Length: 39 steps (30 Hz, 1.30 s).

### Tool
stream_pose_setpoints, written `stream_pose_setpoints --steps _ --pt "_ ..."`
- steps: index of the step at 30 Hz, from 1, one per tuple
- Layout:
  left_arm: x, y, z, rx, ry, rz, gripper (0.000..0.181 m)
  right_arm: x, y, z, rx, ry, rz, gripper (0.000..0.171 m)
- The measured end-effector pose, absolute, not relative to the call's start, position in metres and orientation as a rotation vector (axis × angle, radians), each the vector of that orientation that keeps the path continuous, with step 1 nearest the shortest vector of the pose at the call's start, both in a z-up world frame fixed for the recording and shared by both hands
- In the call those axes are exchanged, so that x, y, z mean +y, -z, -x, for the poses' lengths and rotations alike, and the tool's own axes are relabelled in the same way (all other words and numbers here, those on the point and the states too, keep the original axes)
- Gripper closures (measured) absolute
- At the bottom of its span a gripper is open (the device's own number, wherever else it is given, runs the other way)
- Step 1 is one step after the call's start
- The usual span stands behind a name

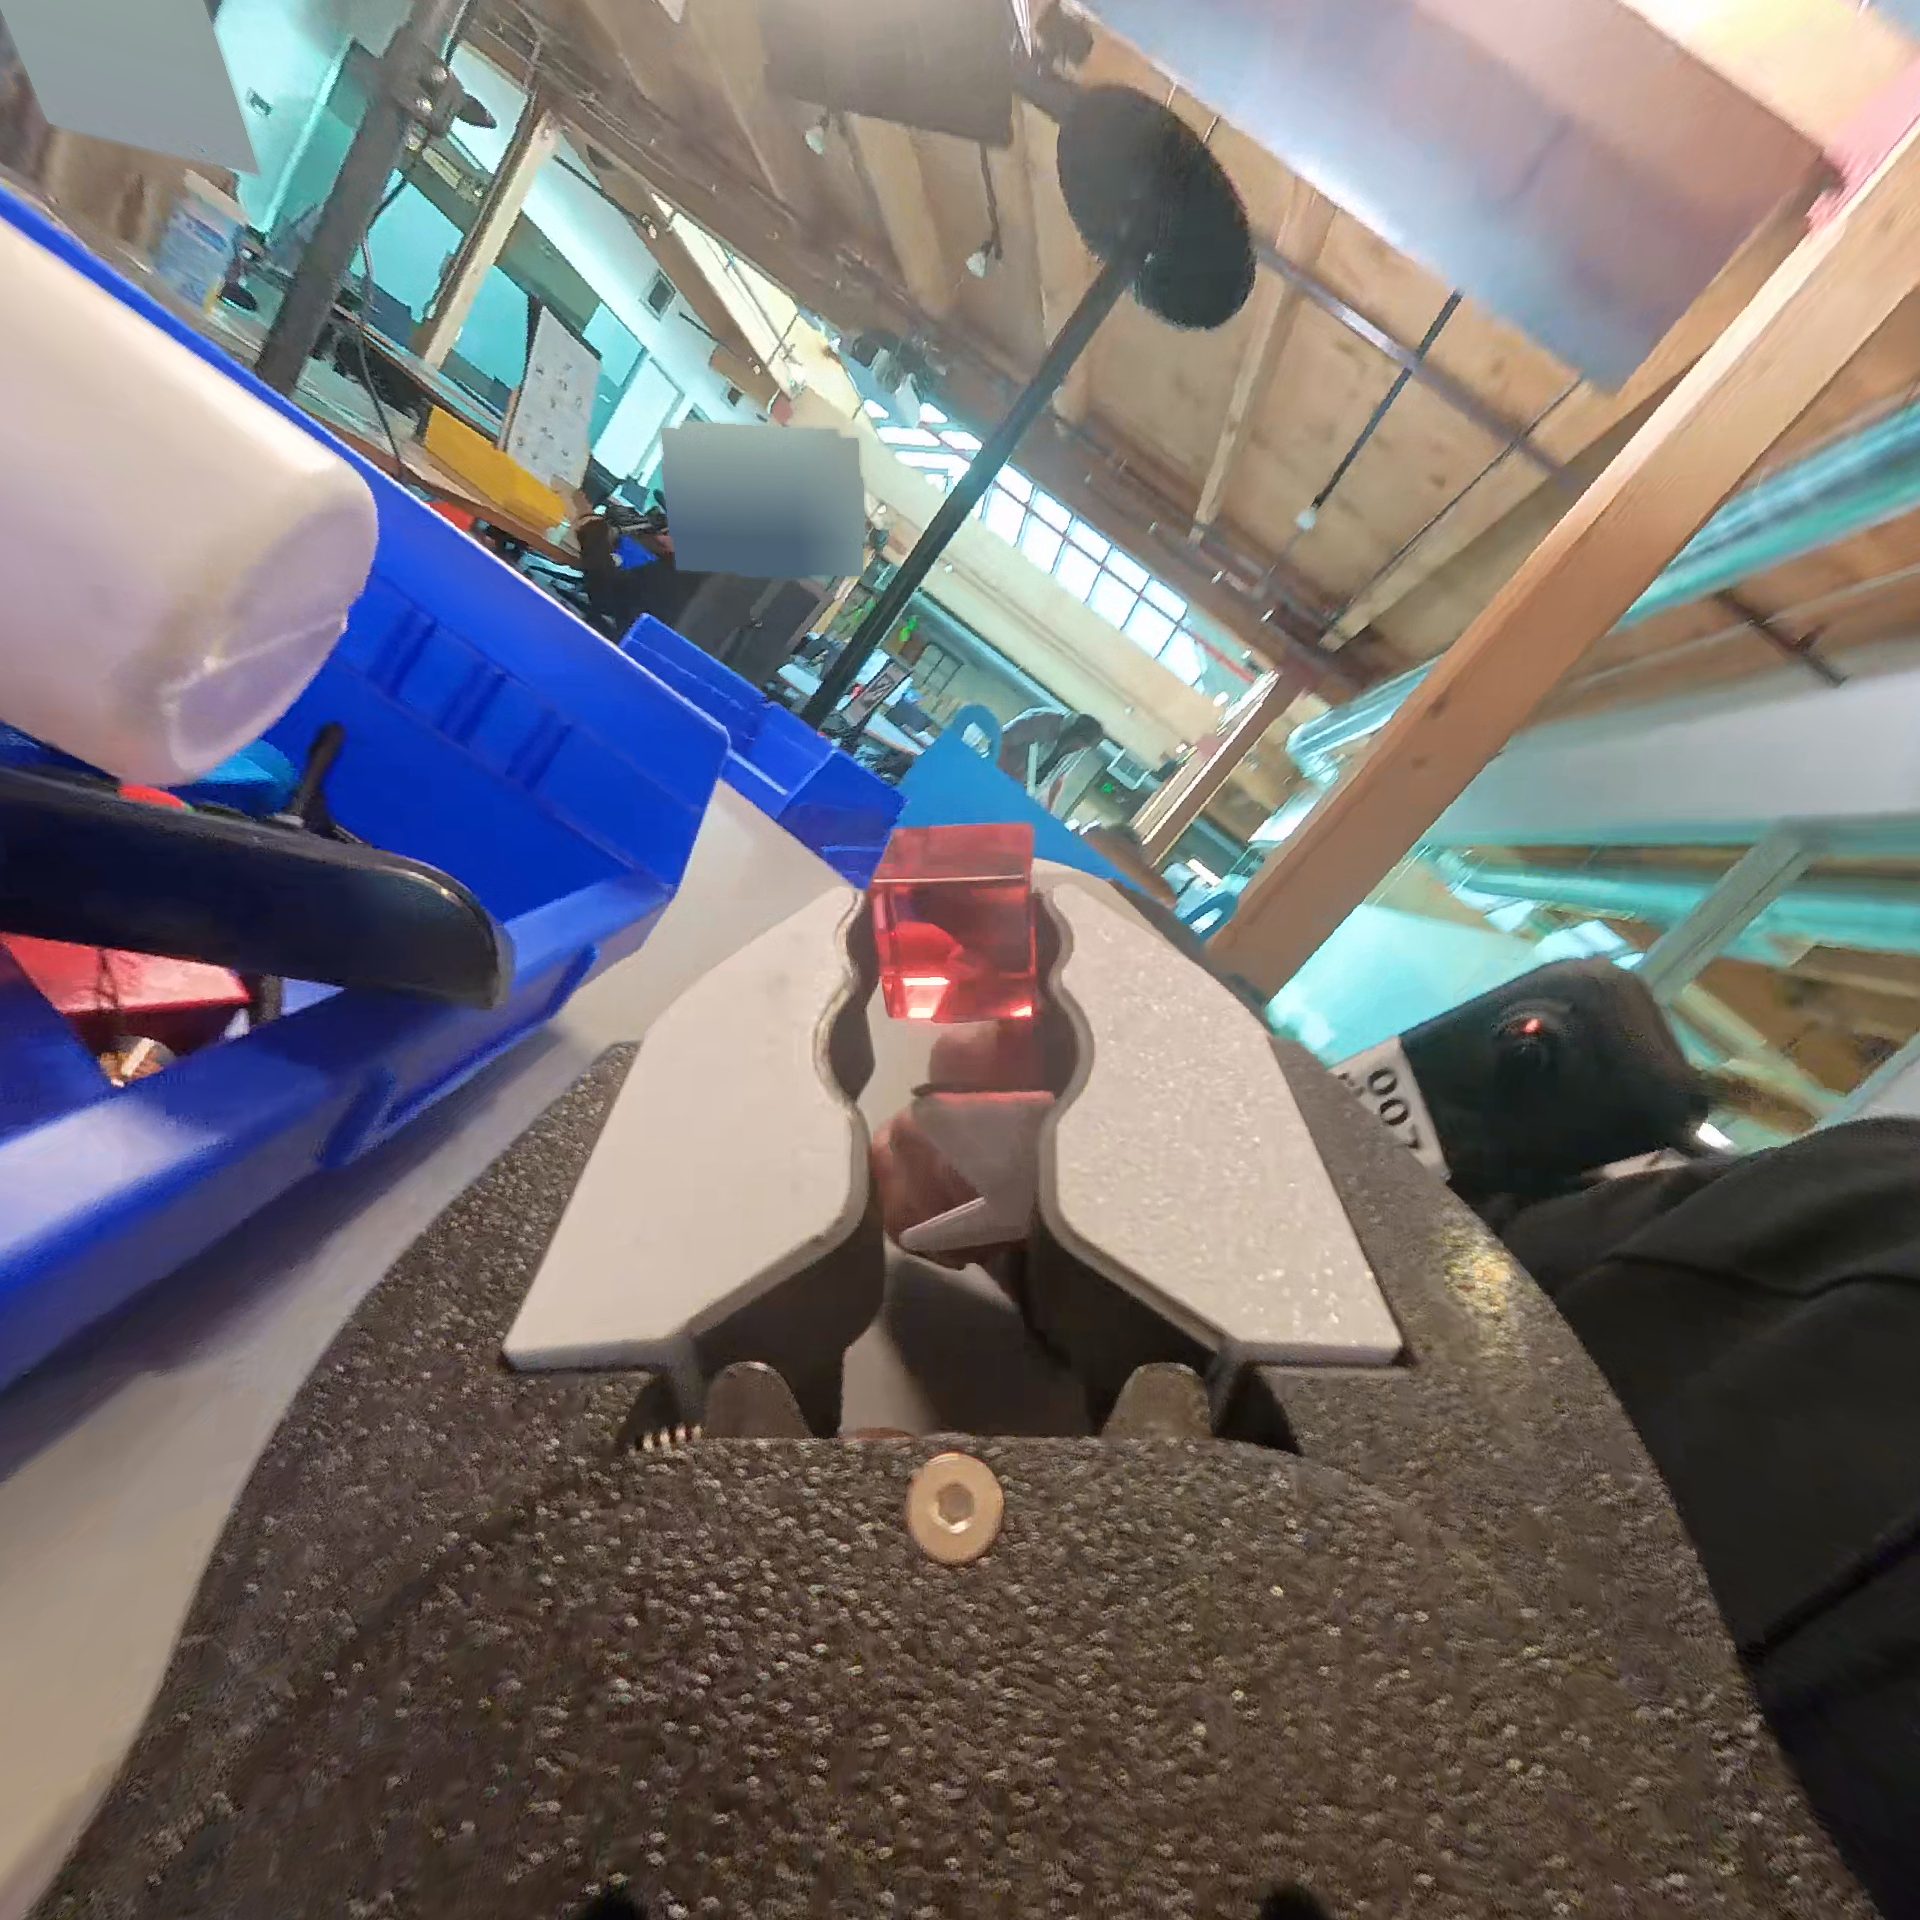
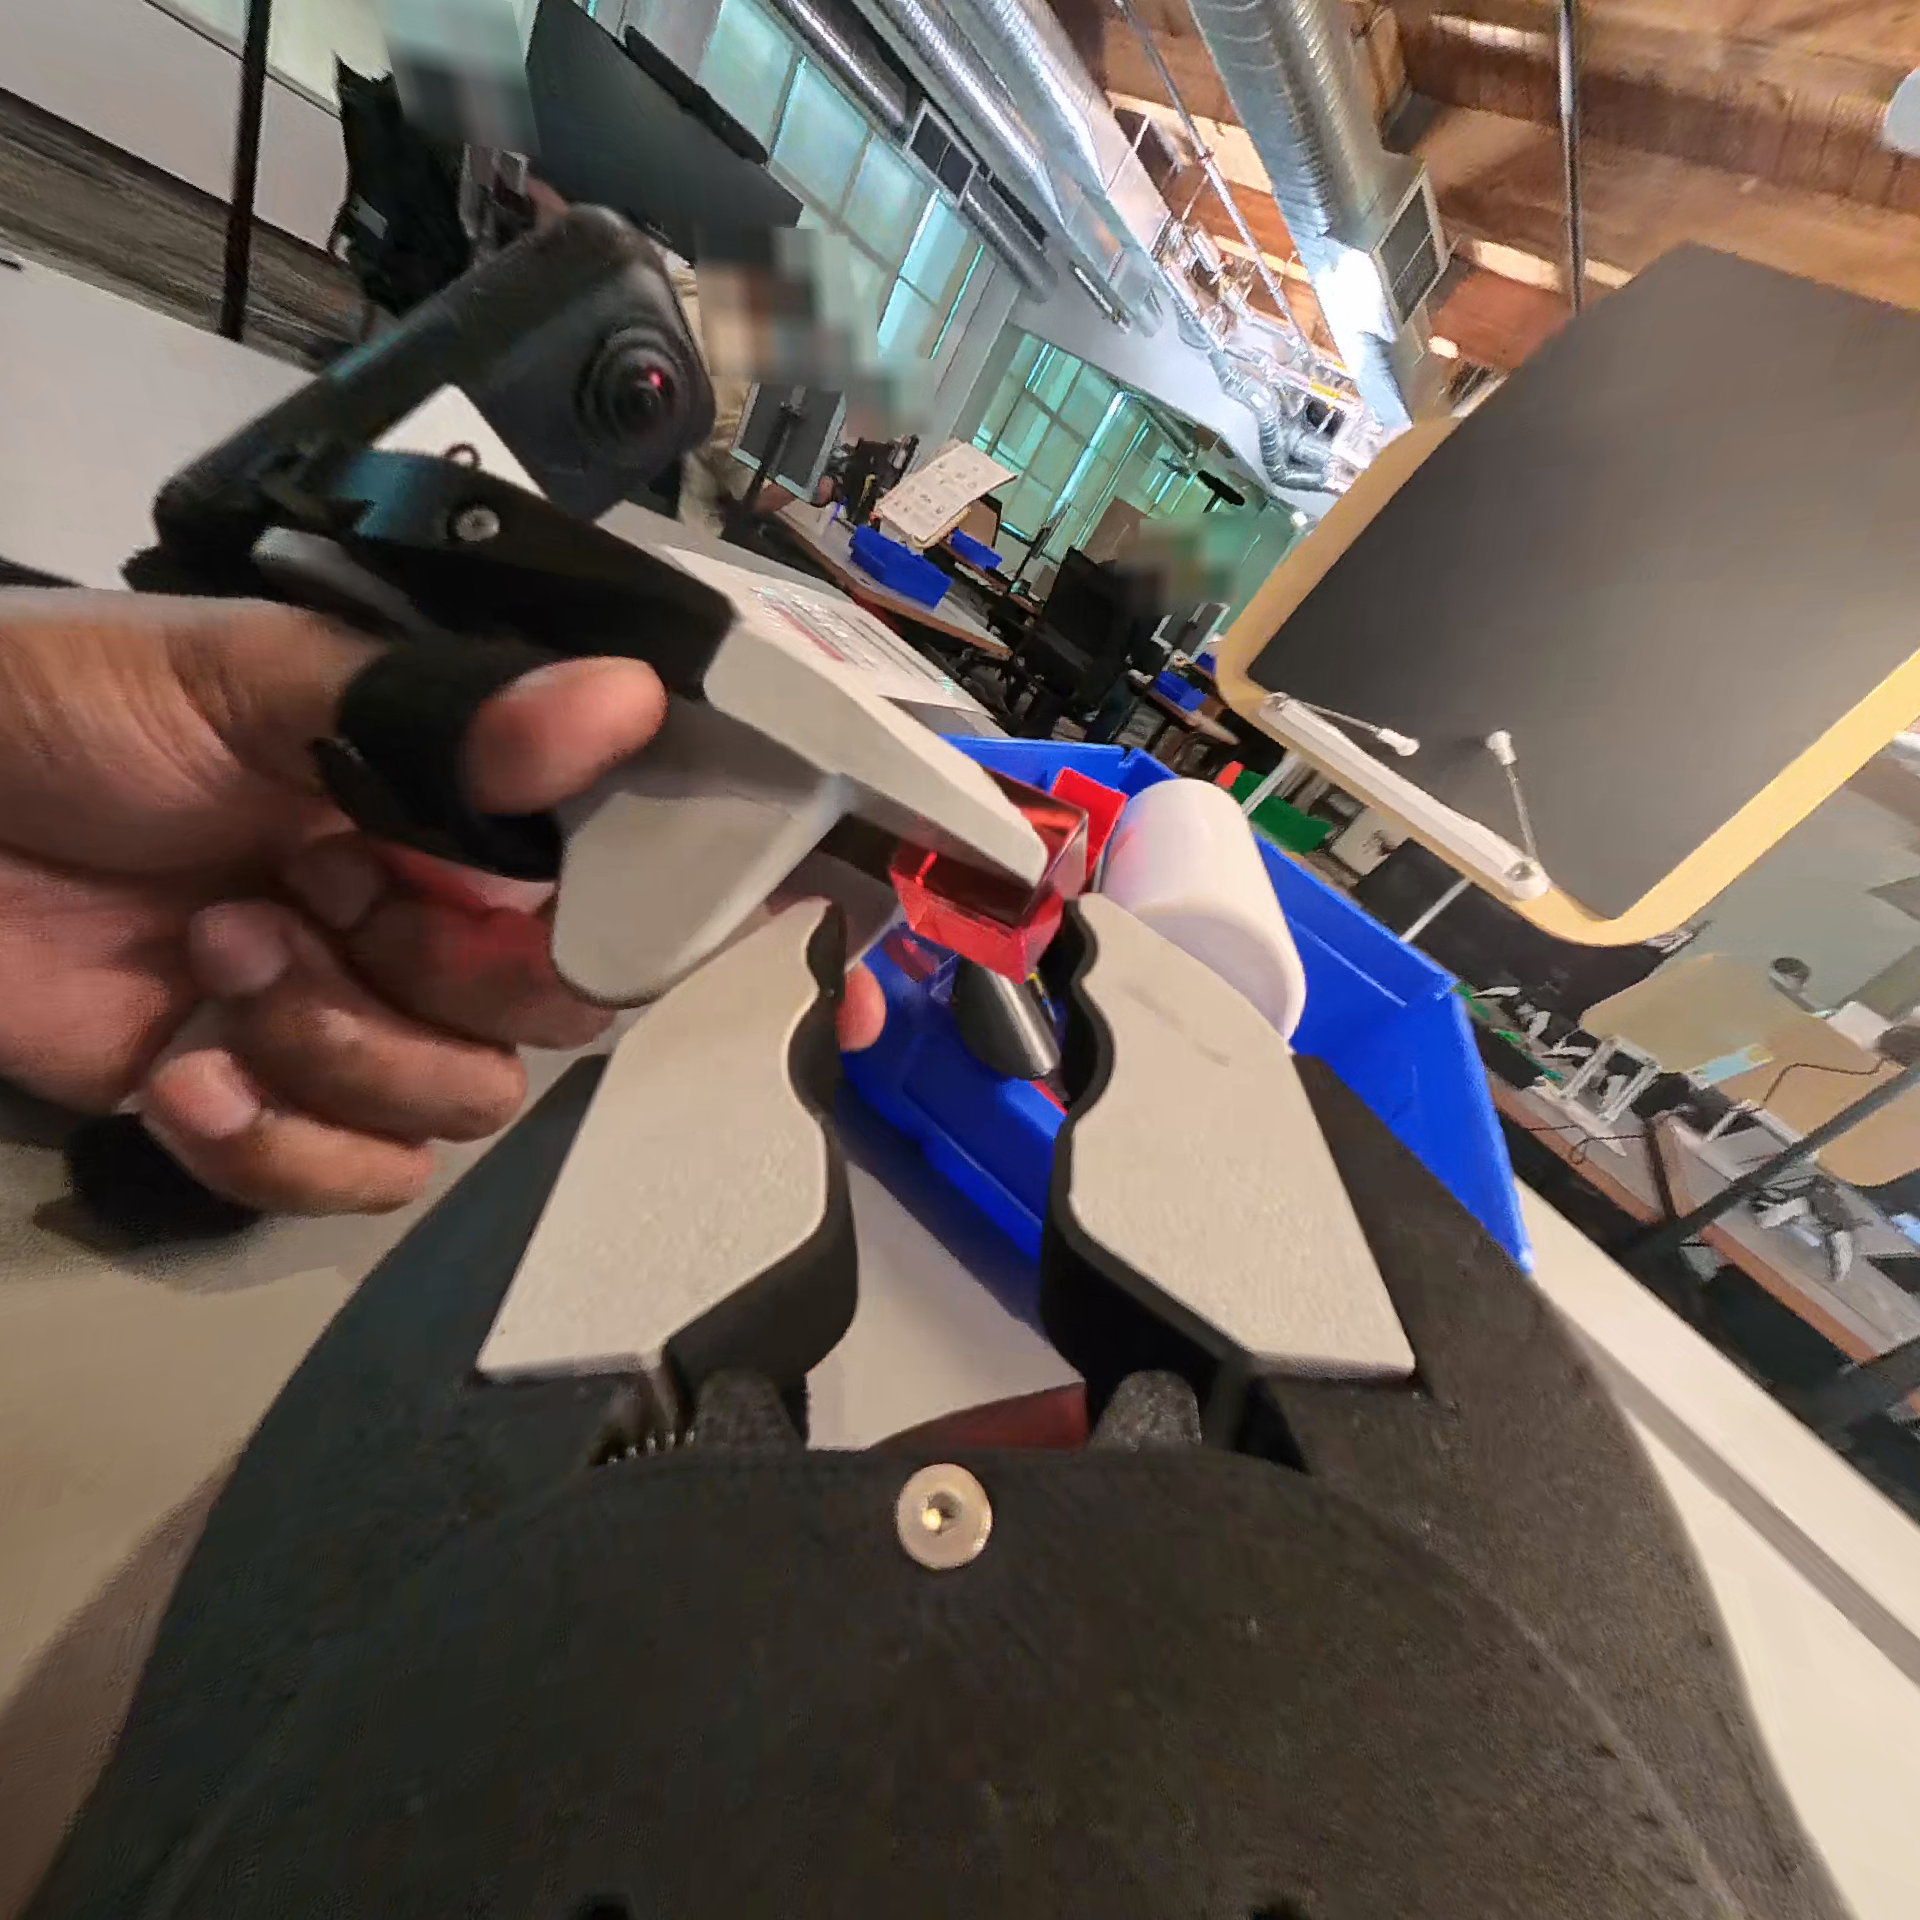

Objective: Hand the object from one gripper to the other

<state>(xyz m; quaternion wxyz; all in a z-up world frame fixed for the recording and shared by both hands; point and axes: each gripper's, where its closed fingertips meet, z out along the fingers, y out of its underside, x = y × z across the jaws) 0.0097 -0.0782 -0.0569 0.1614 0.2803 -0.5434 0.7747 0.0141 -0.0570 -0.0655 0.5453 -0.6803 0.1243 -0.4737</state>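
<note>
From the left wrist view, the left gripper (image 1: pixel 954 935) is clamping the red cube (image 1: pixel 954 925) beside the blue bin (image 1: pixel 499 748). From the right wrist view, the right gripper (image 2: pixel 951 935) is gaping wide under that cube (image 2: pixel 977 904); the handover is looking only half done.

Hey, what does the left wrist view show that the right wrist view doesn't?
Only the left wrist view shows the left gripper head-on, shut on the red cube, plus a round black brush on a pole. Only the right wrist view shows the right gripper open just below the cube, and the hand holding the left gripper. Both show the cube, the blue bin and the white cylinder.
</note>
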Motion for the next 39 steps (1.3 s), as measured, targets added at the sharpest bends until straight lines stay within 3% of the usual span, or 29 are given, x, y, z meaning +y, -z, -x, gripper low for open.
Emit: stream_pose_setpoints --steps 4,7,10,15,20,32,39 --pt "-0.085 0.062 -0.003 -1.56 -2.121 -0.777 0.153 -0.058 0.063 -0.017 0.251 1.197 1.603 0.132" --pt "-0.089 0.063 0.004 -1.618 -2.087 -0.72 0.152 -0.061 0.058 -0.015 0.208 1.207 1.58 0.144" --pt "-0.087 0.065 0.004 -1.768 -2.106 -0.642 0.146 -0.064 0.062 -0.014 0.162 1.194 1.624 0.144" --pt "-0.073 0.067 -0.011 -2.259 -2.283 -0.439 0.133 -0.08 0.066 -0.021 0.124 1.296 1.669 0.144" --pt "-0.062 0.06 -0.023 -2.798 -2.463 -0.214 0.133 -0.083 0.071 -0.021 -0.065 1.614 1.73 0.144" --pt "-0.08 0.094 -0.01 -3.018 -2.127 -0.476 0.143 -0.064 0.085 -0.017 -0.187 1.839 1.816 0.144" --pt "-0.078 0.091 -0.008 -3.038 -2.146 -0.286 0.148 -0.062 0.088 -0.012 -0.177 1.633 1.811 0.142"
